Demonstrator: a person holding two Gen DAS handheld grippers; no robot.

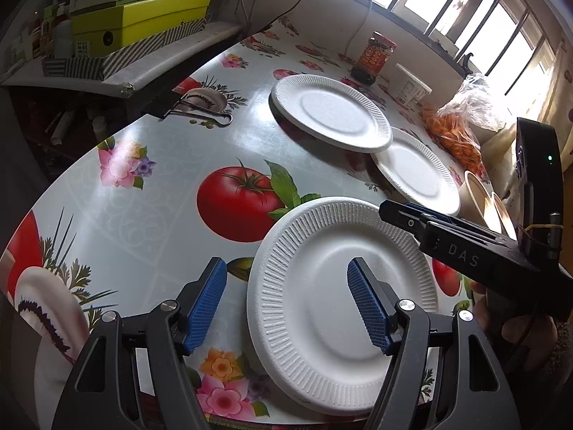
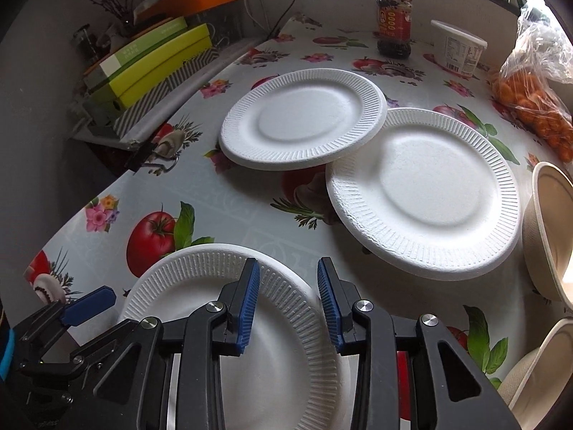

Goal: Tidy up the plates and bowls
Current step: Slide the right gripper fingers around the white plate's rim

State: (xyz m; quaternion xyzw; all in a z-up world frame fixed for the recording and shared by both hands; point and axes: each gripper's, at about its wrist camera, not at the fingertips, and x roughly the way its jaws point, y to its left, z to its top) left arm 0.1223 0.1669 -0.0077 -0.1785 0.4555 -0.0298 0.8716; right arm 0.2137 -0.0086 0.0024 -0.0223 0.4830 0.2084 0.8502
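Three white ribbed foam plates lie on the flowered tablecloth. The near plate point(image 1: 322, 308) point(image 2: 229, 351) sits by the front edge. The far plate point(image 1: 333, 111) point(image 2: 304, 118) rests with one edge on the middle plate point(image 1: 415, 172) point(image 2: 426, 193). Beige bowls point(image 2: 551, 229) point(image 1: 480, 197) stand at the right. My left gripper point(image 1: 288, 304) is open and straddles the near plate's left rim without touching it; one of its fingertips point(image 2: 89, 299) shows at the lower left. My right gripper point(image 2: 289, 301) point(image 1: 390, 213) hovers over the same plate's right rim, jaws narrowed, pads off the plate.
At the back stand a red-labelled jar point(image 1: 374, 57) point(image 2: 394, 21) and a white tub point(image 1: 412, 87) point(image 2: 458, 46). A plastic bag of orange snacks point(image 2: 533, 107) lies right. Green boxes point(image 1: 143, 21) fill a side shelf left. A black clip point(image 1: 200, 111) lies at the table's left edge.
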